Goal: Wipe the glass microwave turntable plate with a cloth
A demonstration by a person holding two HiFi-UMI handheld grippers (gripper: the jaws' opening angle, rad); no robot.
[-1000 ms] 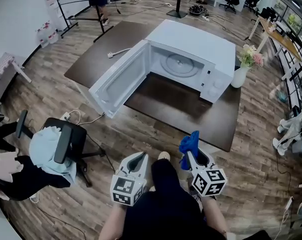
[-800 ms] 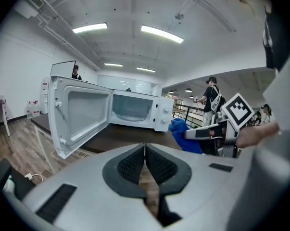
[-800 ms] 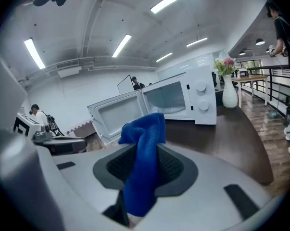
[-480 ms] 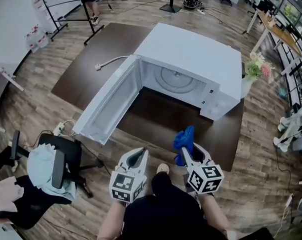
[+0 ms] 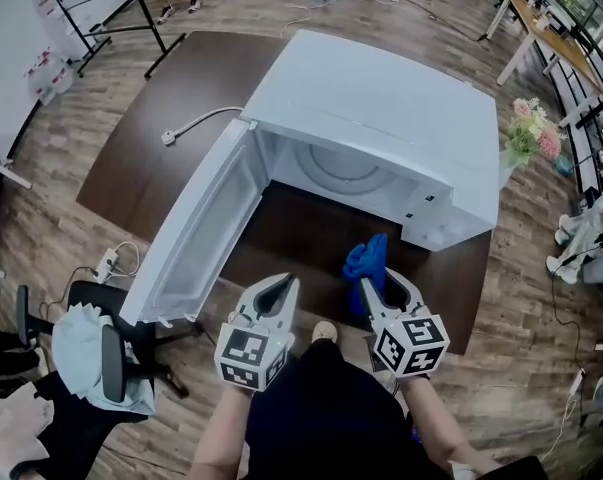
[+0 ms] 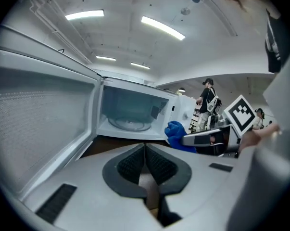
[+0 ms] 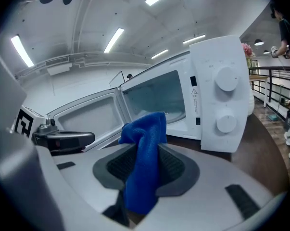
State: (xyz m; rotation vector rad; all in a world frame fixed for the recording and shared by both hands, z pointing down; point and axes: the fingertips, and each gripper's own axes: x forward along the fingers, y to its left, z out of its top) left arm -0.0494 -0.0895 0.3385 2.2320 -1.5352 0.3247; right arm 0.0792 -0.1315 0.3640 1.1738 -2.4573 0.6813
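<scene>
Compared with the earlier frames, the microwave [image 5: 381, 108] fills more of the head view's upper centre, and both grippers have drawn up to the near edge of the dark table [image 5: 131, 158]. Its door [image 5: 196, 233] hangs open toward the left of the frame. The glass turntable plate [image 5: 341, 176] lies inside the cavity, only its front arc showing under the roof in the head view (the left gripper view shows it whole on the cavity floor). The left gripper [image 5: 279, 290], lower centre, has its jaws pressed together with nothing between them. The right gripper [image 5: 376, 290], just to its right, is clamped on a blue cloth [image 7: 145, 153], whose free end stands bunched above the jaws, in front of the cavity opening. A vase of flowers [image 5: 529, 133] stands at the microwave's right.
</scene>
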